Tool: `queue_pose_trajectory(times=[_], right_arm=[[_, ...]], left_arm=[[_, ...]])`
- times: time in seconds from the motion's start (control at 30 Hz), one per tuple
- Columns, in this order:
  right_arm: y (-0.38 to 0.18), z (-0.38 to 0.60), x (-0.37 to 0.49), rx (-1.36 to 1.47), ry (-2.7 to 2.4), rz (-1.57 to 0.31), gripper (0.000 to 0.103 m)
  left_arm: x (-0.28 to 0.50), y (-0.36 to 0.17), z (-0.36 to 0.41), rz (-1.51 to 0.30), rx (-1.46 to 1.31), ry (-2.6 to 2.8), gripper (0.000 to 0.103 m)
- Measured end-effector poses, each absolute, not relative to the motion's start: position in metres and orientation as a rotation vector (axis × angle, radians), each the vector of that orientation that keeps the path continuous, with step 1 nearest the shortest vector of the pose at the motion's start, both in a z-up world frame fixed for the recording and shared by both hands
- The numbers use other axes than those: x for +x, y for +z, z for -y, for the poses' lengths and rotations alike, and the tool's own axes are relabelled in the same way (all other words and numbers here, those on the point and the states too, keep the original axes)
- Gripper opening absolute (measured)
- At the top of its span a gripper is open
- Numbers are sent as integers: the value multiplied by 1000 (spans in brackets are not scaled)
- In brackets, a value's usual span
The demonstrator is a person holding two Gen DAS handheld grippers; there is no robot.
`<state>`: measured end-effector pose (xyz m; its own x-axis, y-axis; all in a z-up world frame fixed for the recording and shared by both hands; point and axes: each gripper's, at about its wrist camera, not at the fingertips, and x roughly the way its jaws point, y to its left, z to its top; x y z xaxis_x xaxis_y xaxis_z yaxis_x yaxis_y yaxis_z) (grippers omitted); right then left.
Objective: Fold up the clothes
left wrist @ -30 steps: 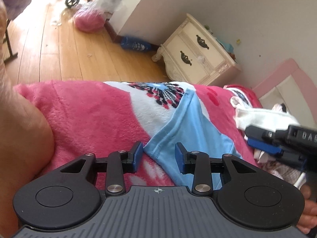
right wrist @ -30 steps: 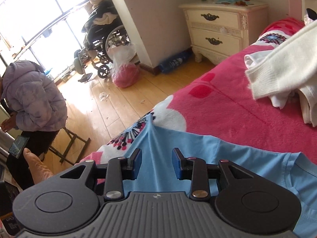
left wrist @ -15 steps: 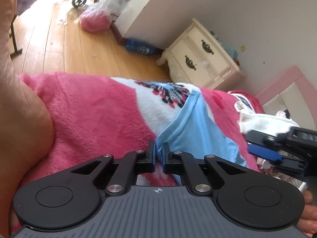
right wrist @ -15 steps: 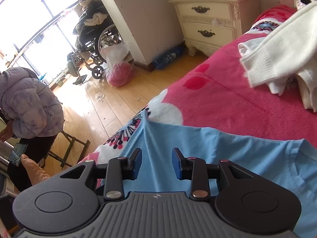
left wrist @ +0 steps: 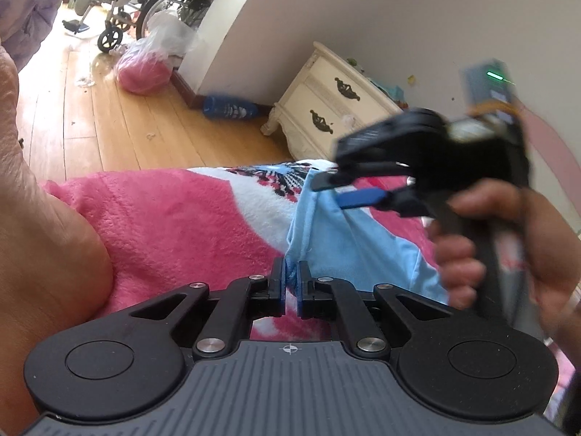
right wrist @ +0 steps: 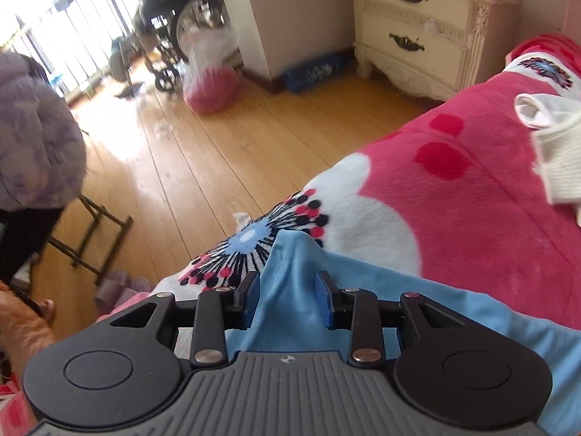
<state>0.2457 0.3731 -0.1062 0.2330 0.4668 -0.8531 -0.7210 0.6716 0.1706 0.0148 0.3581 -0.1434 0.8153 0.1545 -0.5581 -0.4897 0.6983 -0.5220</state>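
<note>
Pink bundle [left wrist: 144, 77] fills the plastic bag [left wrist: 165, 34].

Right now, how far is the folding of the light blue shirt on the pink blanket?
Early stage. Done: the light blue cotton shirt lies spread on the pink fleece blanket, and the left gripper is shut on its edge. In hand: the right gripper straddles a raised corner, jaws not pressing. Left: no fold is visible yet, and the white knitted garment waits untouched.
</note>
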Motion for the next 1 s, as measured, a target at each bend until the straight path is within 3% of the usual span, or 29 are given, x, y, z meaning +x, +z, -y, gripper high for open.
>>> queue_pose_trajectory(times=[0.2,0.27,0.3,0.37,0.73,0.87,1.0], right_arm=[[-116,-393,237,-372,807,-1030,43],[-114,-393,235,-387,798,-1021,32],[-113,-392,235,-390,793,-1019,20],[-106,-383,239,-348,784,-1019,6],[-25,-250,251,-38,858,-868,6],[-27,-185,257,85,845,-823,6],[-65,-140,271,210,826,-889,8]], left_arm=[[16,-142,-358,-498,-673,365,3],[17,-141,-356,-494,-659,364,3],[17,-140,-355,-487,-646,359,3],[16,-135,-351,-463,-613,348,3],[12,-90,-275,-337,-323,147,3],[19,-91,-241,-358,-219,63,4],[27,-105,-214,-439,-138,-8,4]])
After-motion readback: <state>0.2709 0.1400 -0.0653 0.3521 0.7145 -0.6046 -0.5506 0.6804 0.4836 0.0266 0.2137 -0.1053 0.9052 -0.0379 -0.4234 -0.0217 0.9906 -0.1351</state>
